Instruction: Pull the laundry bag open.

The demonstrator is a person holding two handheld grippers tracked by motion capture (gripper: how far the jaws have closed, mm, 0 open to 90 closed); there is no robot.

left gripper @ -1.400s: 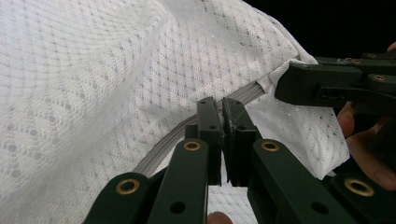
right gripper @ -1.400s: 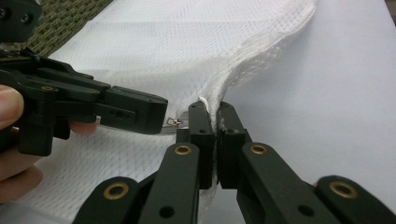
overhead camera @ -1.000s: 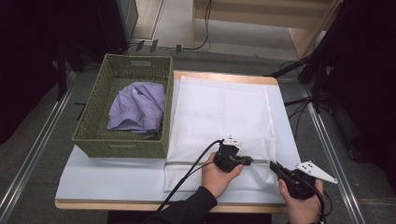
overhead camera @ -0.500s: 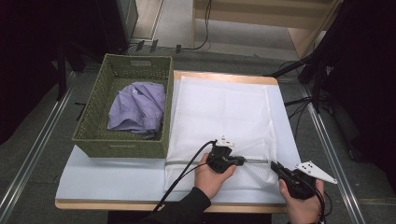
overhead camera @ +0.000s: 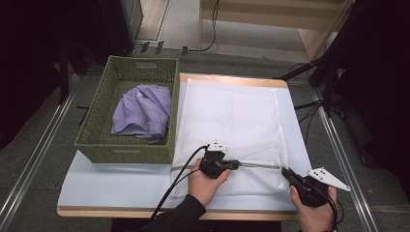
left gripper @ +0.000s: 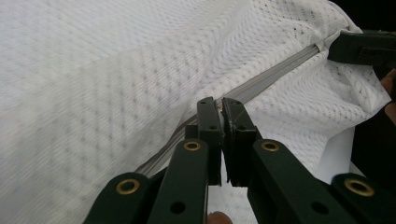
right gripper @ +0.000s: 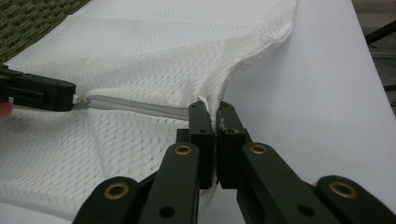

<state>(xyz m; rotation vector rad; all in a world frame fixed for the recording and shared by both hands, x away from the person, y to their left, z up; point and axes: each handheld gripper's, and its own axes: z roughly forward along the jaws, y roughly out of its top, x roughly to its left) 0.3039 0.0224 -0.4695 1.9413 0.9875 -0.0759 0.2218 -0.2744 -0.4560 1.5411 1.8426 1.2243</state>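
The left gripper [overhead camera: 235, 164] is clamped on the zipper pull and the right gripper [overhead camera: 285, 171] on the near right corner of the white mesh laundry bag [overhead camera: 232, 116] lying flat on the bench, with the grey zipper [overhead camera: 258, 165] judged partly run and the purple shirt [overhead camera: 142, 111] not yet moved from the green woven basket [overhead camera: 125, 151].

Mesh bag [overhead camera: 232, 123] lies flat on table [overhead camera: 116, 186], right of basket [overhead camera: 128, 145] and touching its side. Shirt [overhead camera: 142, 111] sits in basket. Zipper [overhead camera: 258, 165] runs across bag's near part. Left gripper [overhead camera: 237, 164] on zipper mid-bag; right gripper [overhead camera: 285, 171] at bag's near right corner, well apart.
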